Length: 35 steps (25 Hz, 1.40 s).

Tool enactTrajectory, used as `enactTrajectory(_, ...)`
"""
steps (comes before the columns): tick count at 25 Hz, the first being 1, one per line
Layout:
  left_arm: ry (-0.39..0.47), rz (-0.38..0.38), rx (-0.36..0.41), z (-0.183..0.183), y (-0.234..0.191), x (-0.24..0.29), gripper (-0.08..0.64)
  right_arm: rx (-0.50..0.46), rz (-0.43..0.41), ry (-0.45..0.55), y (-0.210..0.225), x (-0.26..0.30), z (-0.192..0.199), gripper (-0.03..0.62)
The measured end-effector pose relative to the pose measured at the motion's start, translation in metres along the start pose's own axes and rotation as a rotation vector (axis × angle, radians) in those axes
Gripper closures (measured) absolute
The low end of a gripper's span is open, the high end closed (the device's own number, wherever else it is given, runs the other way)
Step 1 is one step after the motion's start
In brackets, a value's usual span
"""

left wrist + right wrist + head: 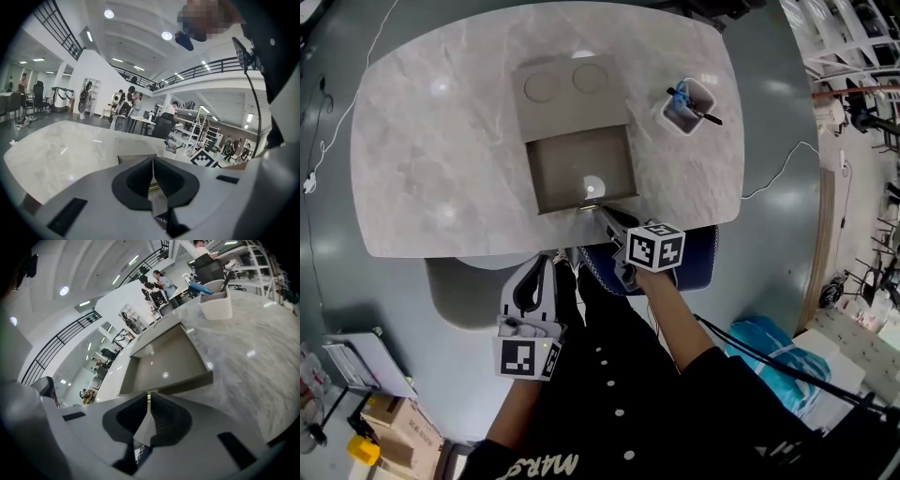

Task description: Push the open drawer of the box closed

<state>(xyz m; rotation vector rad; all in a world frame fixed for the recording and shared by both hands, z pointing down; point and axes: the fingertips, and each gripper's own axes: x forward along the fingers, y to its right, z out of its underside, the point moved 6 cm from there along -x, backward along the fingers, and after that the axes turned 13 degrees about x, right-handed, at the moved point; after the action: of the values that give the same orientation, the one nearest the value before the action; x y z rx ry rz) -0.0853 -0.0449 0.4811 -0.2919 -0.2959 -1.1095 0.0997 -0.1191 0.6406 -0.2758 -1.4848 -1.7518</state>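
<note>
A grey box (567, 89) with two round marks on its lid lies on the marble table (431, 141). Its drawer (581, 169) is pulled out toward me and is empty. My right gripper (593, 207) is shut, its tips at the drawer's front panel (187, 383); in the right gripper view the right gripper (149, 397) points into the drawer (164, 362). My left gripper (546, 260) is shut on nothing, off the table's near edge. In the left gripper view the left gripper (153, 161) faces the box (131, 145).
A white holder with pens (687, 105) stands right of the box, also seen as the pen holder (215, 298). A blue seat (698, 258) and a grey stool (464, 291) are below the table's near edge. A cable (778, 173) runs along the floor at the right.
</note>
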Motion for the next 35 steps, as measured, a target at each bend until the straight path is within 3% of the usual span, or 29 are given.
enactTrajectory(2,-0.011,-0.004,-0.008,0.007,-0.001,0.000,0.543,0.014,0.004,-0.023,0.005,0.009,0.003,0.538)
enactTrajectory(10,-0.056,-0.014,-0.024,0.023,-0.006,0.003,0.542,0.082,-0.014,-0.075,0.018,0.027,0.007,0.502)
enactTrajectory(21,-0.085,-0.014,-0.033,0.033,-0.008,0.010,0.543,0.172,-0.116,-0.084,0.017,0.034,0.008,0.526)
enactTrajectory(35,-0.068,-0.032,-0.021,0.022,-0.008,0.016,0.543,0.154,-0.097,-0.081,0.016,0.031,-0.004,0.529)
